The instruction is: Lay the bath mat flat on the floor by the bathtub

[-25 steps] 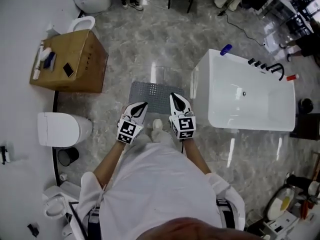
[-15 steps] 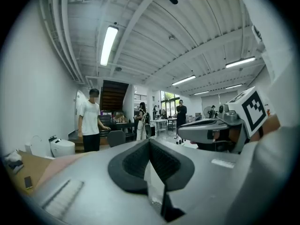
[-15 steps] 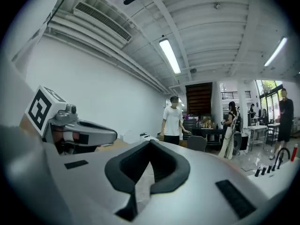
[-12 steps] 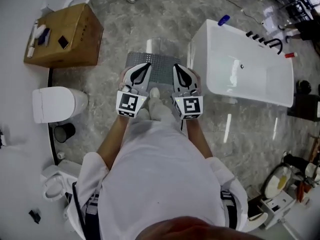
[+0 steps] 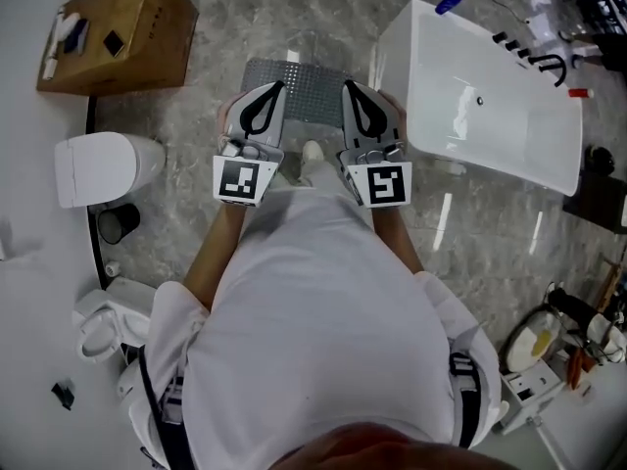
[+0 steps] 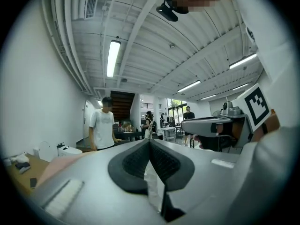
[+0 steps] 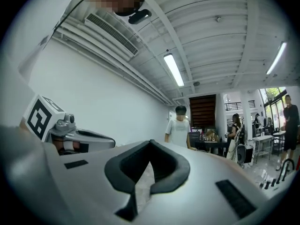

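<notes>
The grey bath mat [image 5: 309,86] lies spread on the marble floor, just left of the white bathtub [image 5: 490,106]. Both grippers are held up in front of the person's chest, well above the mat and apart from it. My left gripper [image 5: 277,87] has its jaws shut with nothing between them, and so does my right gripper [image 5: 348,84]. In the left gripper view the left gripper's black pads [image 6: 136,161] meet at the tip. In the right gripper view the right gripper's pads [image 7: 166,165] also meet. Both these views point up at the room and ceiling.
A cardboard box [image 5: 118,27] stands at the far left, with a toilet [image 5: 103,169] and a black bin [image 5: 118,223] nearer. A black faucet [image 5: 544,62] sits on the tub's far rim. A person [image 6: 101,128] stands across the room.
Both grippers have risen closer to the head camera, still shut. The view has shifted, so the mat and tub sit higher in the frame. The mat itself has not moved.
</notes>
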